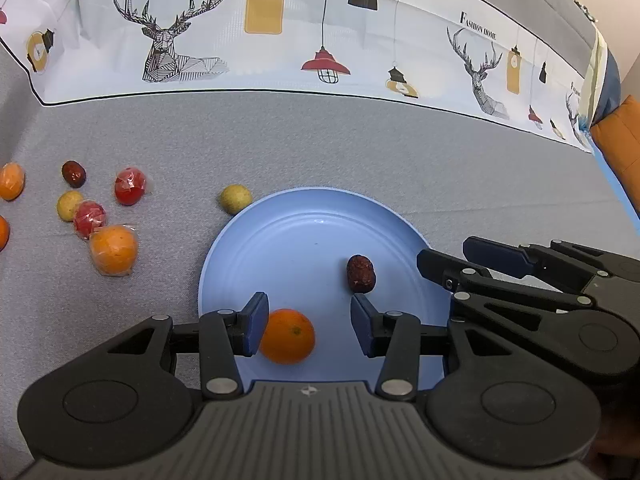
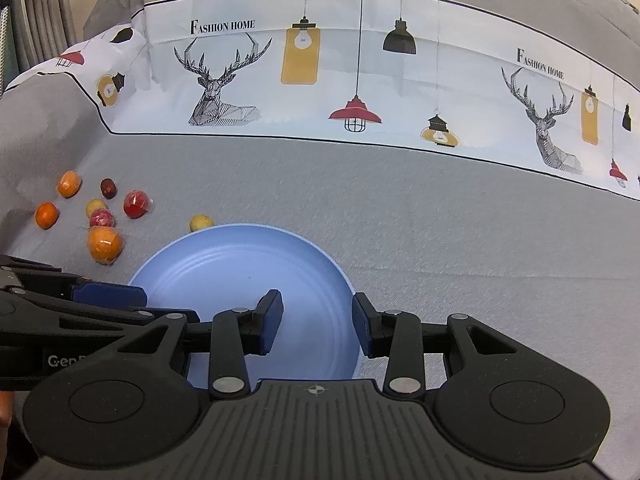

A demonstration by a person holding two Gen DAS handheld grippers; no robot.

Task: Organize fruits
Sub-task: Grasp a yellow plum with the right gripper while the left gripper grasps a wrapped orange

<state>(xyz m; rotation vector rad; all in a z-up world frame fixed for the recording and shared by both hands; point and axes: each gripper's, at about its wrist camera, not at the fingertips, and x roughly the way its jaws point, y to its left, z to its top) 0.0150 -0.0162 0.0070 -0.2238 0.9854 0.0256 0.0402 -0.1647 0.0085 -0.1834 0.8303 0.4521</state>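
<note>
A light blue plate [image 1: 304, 232] [image 2: 240, 264] lies on the grey cloth. On it sit an orange [image 1: 289, 336] and a dark red date [image 1: 361, 274]; neither shows in the right wrist view. My left gripper [image 1: 309, 328] is open around the orange: the left pad is at its side and the right pad stands clear of it. Its blue pad [image 2: 108, 294] shows at the plate's left rim. My right gripper [image 2: 316, 324] hangs open over the plate's right part with nothing between its fingers [image 1: 496, 256].
Several loose fruits lie on the cloth to the left: a wrapped orange [image 1: 113, 251] [image 2: 105, 245], red wrapped fruits [image 1: 129, 186], a yellow-green one [image 1: 235, 199] [image 2: 201, 223] by the plate's rim, and a dark date [image 1: 73, 173]. A deer-and-lamp patterned sheet [image 1: 280, 40] lies behind.
</note>
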